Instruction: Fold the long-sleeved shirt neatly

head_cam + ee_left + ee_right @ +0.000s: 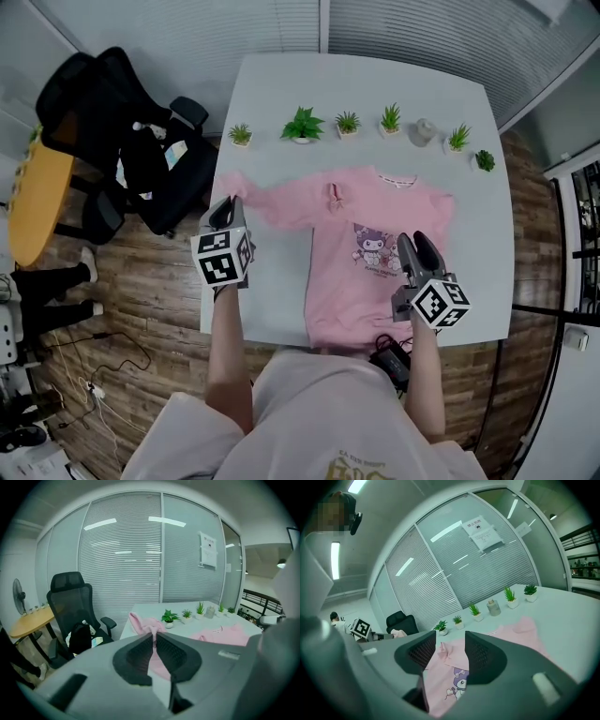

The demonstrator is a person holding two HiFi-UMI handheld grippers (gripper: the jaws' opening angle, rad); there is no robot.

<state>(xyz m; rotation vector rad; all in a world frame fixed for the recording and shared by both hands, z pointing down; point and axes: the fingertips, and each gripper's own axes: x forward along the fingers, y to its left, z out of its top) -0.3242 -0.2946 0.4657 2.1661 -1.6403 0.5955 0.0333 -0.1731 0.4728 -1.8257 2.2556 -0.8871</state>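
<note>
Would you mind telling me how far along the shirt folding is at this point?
Early on. A first sleeve looks already folded across the pink shirt's chest. In hand: the left gripper is shut on the other sleeve near the table's left edge, while the right gripper hovers open over the shirt. Left: lay that sleeve in, then fold the body.

- An office.
- Black office chair [112,103] left of the left tool [228,208].
- Past the tool: white counter [356,80], little potted plants [302,125], glass walls with blinds [122,550], a paper notice [208,550].
</note>
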